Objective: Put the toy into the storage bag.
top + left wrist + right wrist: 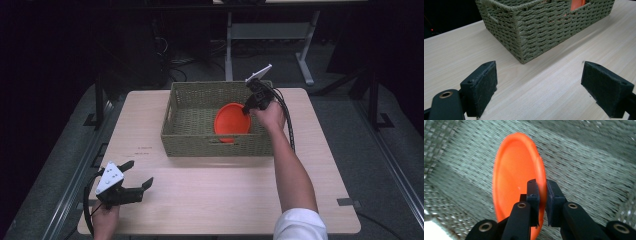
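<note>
Tabletop (210, 195) of pale wood comes first, a broad rectangle over a dark carpeted floor, with the metal legs of another stand beyond it toward twelve o'clock. Next in size is the woven green basket (192, 137), set on the far half of the table toward twelve o'clock from the table's middle; in the left gripper view the same basket (534, 32) shows a near corner and a handle slot through which a patch of orange can be seen. Inside it, toward the basket's three o'clock side and leaning against the near wall, is the orange plate (231, 122), tilted up on edge rather than lying flat; the right gripper view shows the plate (511, 177) standing almost on its rim over the basket's woven inside. The person's right forearm reaches up from five o'clock to the basket, and the right gripper (248, 107) dips over the basket's three o'clock end, its jaws clamped together on the plate's rim, one pad on each face, as the right gripper view (542, 195) makes plain. Smallest and well apart from all this, the left gripper (137, 177) sits at the table's seven o'clock corner, low over the bare wood, its two padded jaws wide apart with nothing between them (539, 82).
</note>
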`<state>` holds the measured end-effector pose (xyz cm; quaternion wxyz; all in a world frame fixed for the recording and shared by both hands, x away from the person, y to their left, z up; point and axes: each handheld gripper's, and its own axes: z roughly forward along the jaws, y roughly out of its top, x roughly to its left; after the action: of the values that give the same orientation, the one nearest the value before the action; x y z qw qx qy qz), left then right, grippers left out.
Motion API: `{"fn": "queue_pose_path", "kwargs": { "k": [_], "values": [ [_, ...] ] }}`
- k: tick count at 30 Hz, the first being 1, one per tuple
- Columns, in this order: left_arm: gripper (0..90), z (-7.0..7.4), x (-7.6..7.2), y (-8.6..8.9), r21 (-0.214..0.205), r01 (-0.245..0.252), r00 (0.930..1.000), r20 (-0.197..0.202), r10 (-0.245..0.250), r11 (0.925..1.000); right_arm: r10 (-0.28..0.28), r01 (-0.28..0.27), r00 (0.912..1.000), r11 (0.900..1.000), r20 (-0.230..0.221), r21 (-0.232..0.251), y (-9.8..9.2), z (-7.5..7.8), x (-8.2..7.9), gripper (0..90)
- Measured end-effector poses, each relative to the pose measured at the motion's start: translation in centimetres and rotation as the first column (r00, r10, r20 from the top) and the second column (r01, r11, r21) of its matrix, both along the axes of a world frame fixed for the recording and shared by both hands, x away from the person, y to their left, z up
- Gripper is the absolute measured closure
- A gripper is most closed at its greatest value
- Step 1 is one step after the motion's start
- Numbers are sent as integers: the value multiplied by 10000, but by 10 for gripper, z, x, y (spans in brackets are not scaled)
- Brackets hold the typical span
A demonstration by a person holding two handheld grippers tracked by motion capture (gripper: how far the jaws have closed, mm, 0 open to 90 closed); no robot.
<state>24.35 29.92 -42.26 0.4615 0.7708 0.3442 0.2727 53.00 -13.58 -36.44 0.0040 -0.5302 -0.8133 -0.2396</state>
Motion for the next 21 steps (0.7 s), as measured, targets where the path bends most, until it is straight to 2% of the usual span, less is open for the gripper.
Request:
{"fn": "queue_pose_path", "kwargs": {
  "k": [8, 14, 16, 21],
  "values": [
    [129, 0, -2, 1, -21, -68, 10000, 8, 68, 10000, -223, 204, 9994, 9973, -270, -704, -2, -9, 4, 815],
    [129, 1, -5, 5, -40, -225, 9997, -8, 225, 9997, -352, 305, 9983, 9945, -460, -1000, 0, -11, 6, 806],
    [129, 1, -5, 6, -17, -254, 9997, 15, 254, 9997, -443, 395, 9979, 9945, -479, -967, 0, -11, 7, 800],
    [129, 0, -5, 4, -30, -225, 9997, 13, 226, 9997, -388, 303, 9978, 9881, -539, -1510, 2, -15, 7, 762]
  ]
}}
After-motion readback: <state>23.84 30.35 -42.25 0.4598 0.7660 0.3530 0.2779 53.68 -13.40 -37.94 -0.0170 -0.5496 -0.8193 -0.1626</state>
